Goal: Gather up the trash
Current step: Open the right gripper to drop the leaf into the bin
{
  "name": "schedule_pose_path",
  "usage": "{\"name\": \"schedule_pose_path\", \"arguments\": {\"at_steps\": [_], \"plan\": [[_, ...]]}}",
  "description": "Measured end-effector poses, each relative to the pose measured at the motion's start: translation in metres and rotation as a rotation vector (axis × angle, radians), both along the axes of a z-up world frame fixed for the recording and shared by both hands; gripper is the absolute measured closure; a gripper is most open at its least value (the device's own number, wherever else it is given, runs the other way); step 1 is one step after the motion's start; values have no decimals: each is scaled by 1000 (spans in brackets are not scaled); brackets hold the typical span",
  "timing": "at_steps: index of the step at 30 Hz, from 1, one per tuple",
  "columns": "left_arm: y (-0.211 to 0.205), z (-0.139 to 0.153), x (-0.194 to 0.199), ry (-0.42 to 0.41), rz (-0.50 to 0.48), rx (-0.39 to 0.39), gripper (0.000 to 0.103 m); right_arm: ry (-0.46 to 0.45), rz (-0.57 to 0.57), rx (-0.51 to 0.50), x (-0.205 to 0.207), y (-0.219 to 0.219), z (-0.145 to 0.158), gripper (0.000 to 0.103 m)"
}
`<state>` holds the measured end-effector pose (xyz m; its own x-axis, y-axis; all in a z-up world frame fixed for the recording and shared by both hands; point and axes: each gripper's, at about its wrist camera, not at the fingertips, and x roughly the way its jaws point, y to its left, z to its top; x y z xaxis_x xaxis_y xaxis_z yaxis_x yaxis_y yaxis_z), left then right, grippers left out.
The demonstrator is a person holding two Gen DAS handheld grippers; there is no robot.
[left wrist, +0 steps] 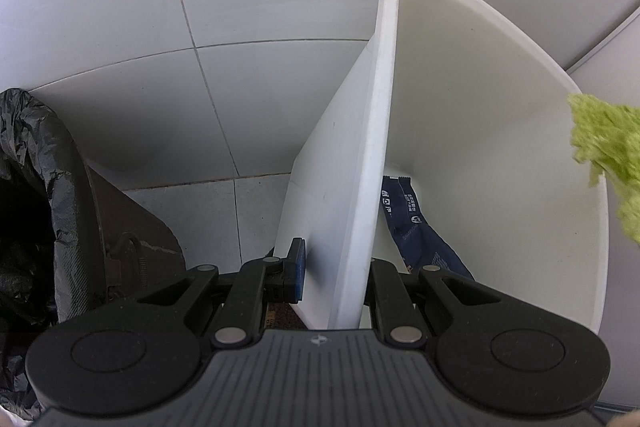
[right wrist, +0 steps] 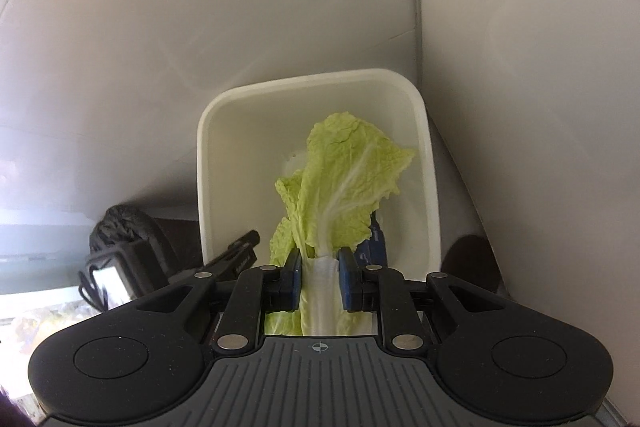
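Pale tiled wall and floor (left wrist: 132,107) form the backdrop, with a white plastic bin (left wrist: 480,107) standing against them.

Going outward from the right gripper (right wrist: 320,277), its blue pads are seen pressed in on the white stalk of a cabbage leaf (right wrist: 348,183), which is held firmly between them. The leaf's green blade is carried over the open mouth of the bin, pointing down into it; whether its tip touches the inner wall cannot be told. In the left wrist view the same leaf shows as a green fringe at the right edge, above the bin's far rim.

The left gripper (left wrist: 334,267) is closed on the bin's near wall, one finger outside and the other inside the rim, so the bin is steadied and appears tilted toward the right gripper. Inside the bin, at the bottom, a dark blue wrapper (left wrist: 416,227) is lying. To the left, a second bin lined with a black bag (left wrist: 36,187) stands just beside the white one.

The step in hand is judged to be the dropping of the leaf into the white bin. The next move would call for the right pads to be parted while the leaf hangs within the rim, and for the left grip on the wall to be held until the leaf has fallen clear. A damp stalk may cling to a pad, so a slight shake might be needed.
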<state>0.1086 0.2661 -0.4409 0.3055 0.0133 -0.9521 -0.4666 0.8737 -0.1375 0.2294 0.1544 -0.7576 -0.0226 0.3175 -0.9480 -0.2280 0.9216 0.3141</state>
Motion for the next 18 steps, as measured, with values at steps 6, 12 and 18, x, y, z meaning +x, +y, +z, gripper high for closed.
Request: {"name": "schedule_pose_path", "arguments": {"at_steps": [6, 12, 18], "plan": [[0, 0, 0, 0, 1, 0, 91, -6, 6, -10, 1, 16, -9, 84], [0, 0, 1, 0, 0, 0, 91, -4, 10, -15, 3, 28, -18, 82], [0, 0, 1, 0, 1, -2, 90, -28, 10, 11, 3, 32, -20, 81]]}}
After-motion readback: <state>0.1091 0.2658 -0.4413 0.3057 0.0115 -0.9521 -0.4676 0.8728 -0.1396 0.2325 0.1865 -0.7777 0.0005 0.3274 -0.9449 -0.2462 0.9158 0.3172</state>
